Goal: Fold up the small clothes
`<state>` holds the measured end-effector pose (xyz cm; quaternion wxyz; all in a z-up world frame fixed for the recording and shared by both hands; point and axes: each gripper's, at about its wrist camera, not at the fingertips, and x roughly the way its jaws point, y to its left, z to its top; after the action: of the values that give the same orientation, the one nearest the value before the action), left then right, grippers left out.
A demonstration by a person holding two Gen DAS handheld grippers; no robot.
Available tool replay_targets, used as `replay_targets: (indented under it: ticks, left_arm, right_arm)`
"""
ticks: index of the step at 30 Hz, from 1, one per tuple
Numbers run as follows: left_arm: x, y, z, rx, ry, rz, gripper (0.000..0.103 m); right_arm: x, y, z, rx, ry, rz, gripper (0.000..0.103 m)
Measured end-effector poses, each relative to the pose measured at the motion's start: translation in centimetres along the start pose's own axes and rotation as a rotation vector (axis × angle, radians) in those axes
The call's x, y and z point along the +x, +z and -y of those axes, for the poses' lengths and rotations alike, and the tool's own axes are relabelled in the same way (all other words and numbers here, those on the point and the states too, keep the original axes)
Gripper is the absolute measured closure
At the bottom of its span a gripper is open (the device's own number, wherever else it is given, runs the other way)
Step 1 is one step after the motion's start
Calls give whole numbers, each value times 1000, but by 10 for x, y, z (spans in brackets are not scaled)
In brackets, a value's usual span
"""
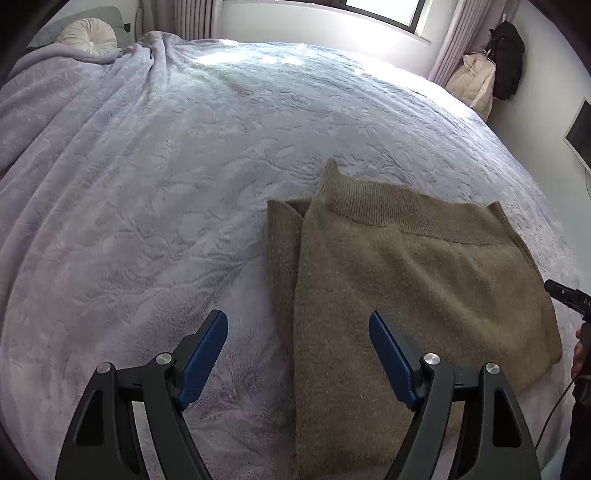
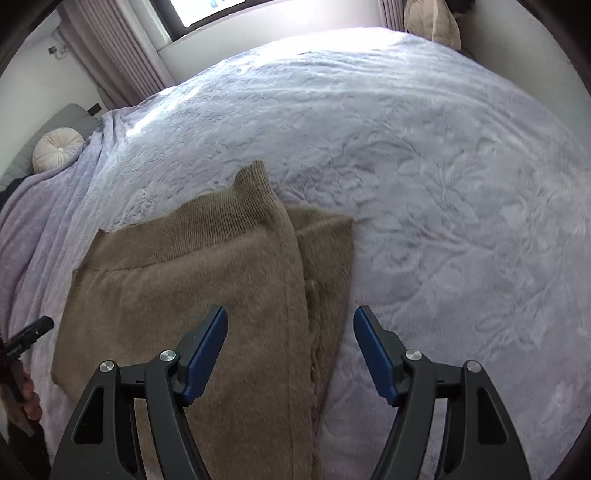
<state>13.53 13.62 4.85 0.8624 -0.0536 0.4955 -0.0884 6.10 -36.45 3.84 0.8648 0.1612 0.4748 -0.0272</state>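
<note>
The left hand-held gripper (image 1: 298, 325) hangs with its blue pads apart and nothing between them, above the left edge of the brown knit garment (image 1: 417, 280). The right hand-held gripper (image 2: 290, 321) is the same, jaws apart and empty, over the garment's right edge. Neither touches the cloth.

The garment lies flat on the bed (image 1: 147, 206), near the edge closest to the person, with its ribbed band turned toward the far, window-side edge. A narrower layer shows from under one long side, so it looks already folded once lengthwise. Judging by that, each gripper is poised over a side so the two can pinch the near end and carry it toward the ribbed band.

The lilac blanket around the garment is bare, so nothing stands in the way. A round cushion (image 1: 88, 35) sits at the far left corner by the headboard, and coats (image 1: 491, 70) hang beyond the far right corner, both well apart from the work.
</note>
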Motion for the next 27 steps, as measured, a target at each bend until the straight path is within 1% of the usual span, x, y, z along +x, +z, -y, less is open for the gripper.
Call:
replay_targets:
  ticks: [1, 3, 5, 7, 8, 9, 10, 11, 13, 14, 15, 16, 17, 18, 19, 20, 21, 22, 23, 25, 27]
  left_arm:
    - [5, -1, -4, -20, -8, -17, 23]
    - [21, 0, -7, -54, -48, -53, 23]
    - [37, 2, -7, -79, -36, -79, 23]
    - [56, 5, -7, -106, -54, -113, 23]
    - [62, 6, -7, -124, -65, -119, 23]
    - [65, 8, -4, -132, -71, -114, 20]
    - [66, 9, 0, -125, -80, -110, 15]
    - [67, 10, 5, -110, -92, -108, 13]
    - [73, 10, 20, -50, -118, -116, 13]
    - [75, 10, 27, -16, -107, -116, 13]
    - [78, 10, 34, 22, -83, -105, 13]
    - [78, 12, 37, 35, -82, -96, 14]
    - [79, 14, 38, 31, -96, -91, 19]
    - [80, 16, 38, 22, -125, -90, 38]
    - [80, 17, 37, 10, -159, -89, 59]
    - [79, 18, 35, 0, -176, -81, 67]
    - [77, 19, 33, -5, -185, -74, 74]
    - [74, 18, 31, 3, -194, -61, 76]
    - [69, 17, 31, 17, -192, -52, 77]
    - [60, 18, 32, 18, -182, -44, 78]
    - [49, 20, 32, 13, -183, -35, 78]
  right_arm:
    - [1, -6, 5, 5, 12, -9, 29]
    - [5, -13, 13, 18, 19, -27, 29]
    - [13, -16, 17, 41, 61, -44, 29]
    - [22, -16, 20, 65, 89, -49, 28]
    - [27, -16, 22, 72, 116, -51, 28]
    - [29, -16, 22, 74, 132, -49, 27]
    - [32, -16, 21, 71, 141, -41, 27]
    - [34, -15, 20, 64, 150, -34, 27]
    - [39, -13, 19, 60, 155, -26, 27]
    - [41, -12, 19, 63, 160, -26, 28]
    - [42, -12, 17, 57, 170, -22, 32]
    - [43, -11, 14, 38, 182, -19, 40]
    - [45, -10, 10, 22, 192, -23, 43]
    - [47, -9, 8, 12, 206, -28, 50]
    - [50, -8, 6, 13, 227, -34, 62]
    - [52, -7, 7, 22, 253, -39, 70]
    - [54, -6, 8, 40, 282, -47, 74]
    - [54, -5, 10, 54, 295, -48, 76]
    - [51, -5, 9, 48, 289, -40, 77]
    - [38, -6, 1, 15, 244, -10, 79]
    - [21, -6, -7, -6, 219, 33, 81]
